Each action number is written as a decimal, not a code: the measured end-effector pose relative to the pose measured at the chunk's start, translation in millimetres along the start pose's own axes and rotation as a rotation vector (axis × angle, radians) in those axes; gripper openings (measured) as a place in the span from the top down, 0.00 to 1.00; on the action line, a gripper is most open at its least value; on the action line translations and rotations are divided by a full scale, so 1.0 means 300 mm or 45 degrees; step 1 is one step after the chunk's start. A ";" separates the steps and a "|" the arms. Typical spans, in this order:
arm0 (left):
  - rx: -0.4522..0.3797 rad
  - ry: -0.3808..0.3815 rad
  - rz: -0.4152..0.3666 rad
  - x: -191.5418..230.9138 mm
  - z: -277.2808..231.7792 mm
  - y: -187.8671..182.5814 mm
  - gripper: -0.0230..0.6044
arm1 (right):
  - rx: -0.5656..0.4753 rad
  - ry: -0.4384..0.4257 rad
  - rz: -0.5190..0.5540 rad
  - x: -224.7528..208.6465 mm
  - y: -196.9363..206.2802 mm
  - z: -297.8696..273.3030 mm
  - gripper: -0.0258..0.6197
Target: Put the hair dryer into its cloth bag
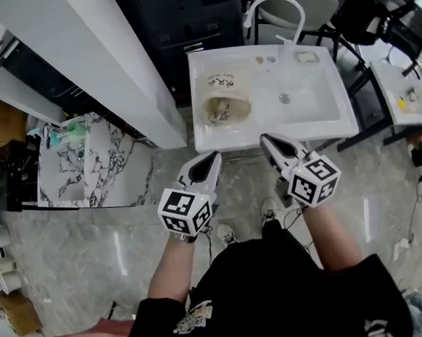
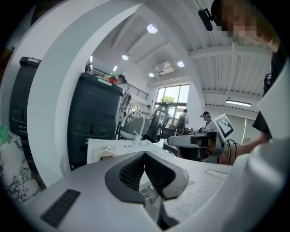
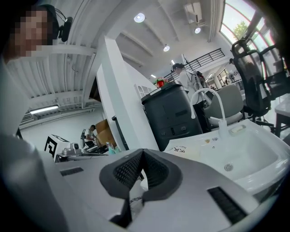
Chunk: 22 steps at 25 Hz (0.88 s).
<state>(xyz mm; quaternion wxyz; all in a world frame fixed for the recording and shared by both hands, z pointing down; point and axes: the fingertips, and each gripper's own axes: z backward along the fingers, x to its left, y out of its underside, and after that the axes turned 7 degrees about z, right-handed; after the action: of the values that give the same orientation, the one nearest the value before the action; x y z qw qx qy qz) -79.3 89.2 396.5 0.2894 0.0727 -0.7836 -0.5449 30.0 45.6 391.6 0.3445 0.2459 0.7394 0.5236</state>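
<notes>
Left gripper [image 1: 214, 157] and right gripper [image 1: 265, 139] both clenched, nothing between fingers. Held side by side short of the sink [image 1: 316, 114], likely not committed to a grab. Bag [image 1: 228, 90] lies ahead of left fingers; something fills its mouth, perhaps the dryer

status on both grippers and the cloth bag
Left gripper and right gripper shut, empty, short of the sink. Cloth bag lies on the sink's left part, untouched. Hair dryer not made out. Path clear.
</notes>
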 end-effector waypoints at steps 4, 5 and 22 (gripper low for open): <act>0.011 0.007 -0.005 -0.004 0.013 0.009 0.96 | 0.001 0.009 0.000 0.021 0.005 0.012 0.96; 0.012 0.008 -0.005 -0.007 0.016 0.009 0.96 | -0.002 0.010 0.000 0.023 0.005 0.016 0.96; -0.008 -0.001 -0.023 -0.068 0.031 0.002 0.96 | -0.019 0.012 0.003 0.022 -0.003 0.079 0.97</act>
<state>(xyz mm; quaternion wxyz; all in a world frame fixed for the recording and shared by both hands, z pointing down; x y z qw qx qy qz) -67.5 105.6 387.3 0.2843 0.0786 -0.7814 -0.5499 44.0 64.6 384.1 0.3421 0.2417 0.7368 0.5307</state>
